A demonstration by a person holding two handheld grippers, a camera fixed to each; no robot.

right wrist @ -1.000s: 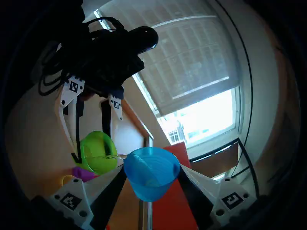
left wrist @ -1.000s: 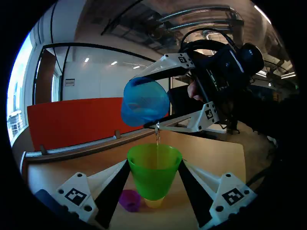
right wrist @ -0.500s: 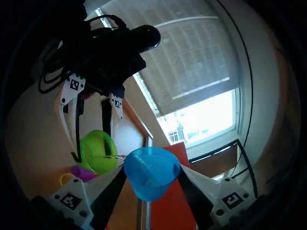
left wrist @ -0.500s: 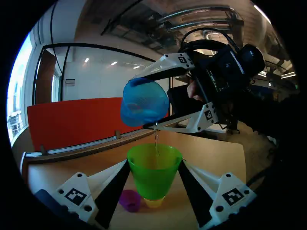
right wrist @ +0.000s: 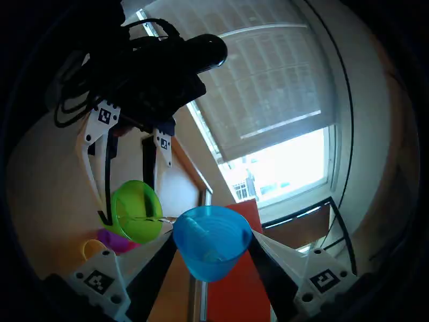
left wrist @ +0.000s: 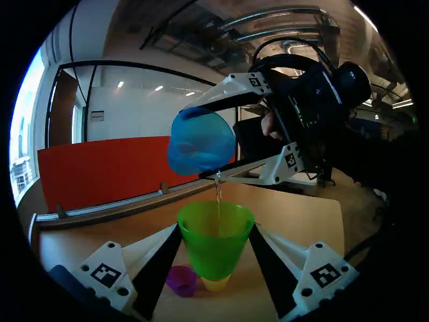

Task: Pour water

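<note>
A translucent blue cup [left wrist: 201, 142], a lime green cup [left wrist: 215, 244], a purple cup [left wrist: 181, 280], a yellow cup [left wrist: 216, 283], an orange-red panel [left wrist: 102, 169], a tan table [left wrist: 300, 214], and the left gripper [left wrist: 214, 232] has white fingers [left wrist: 115, 265] with black-and-white square markers.

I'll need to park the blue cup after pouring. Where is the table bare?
Bare table right of the green cup, up to its far edge; also left, below the rail. Crowded beneath the green cup: purple cup, yellow cup.
</note>
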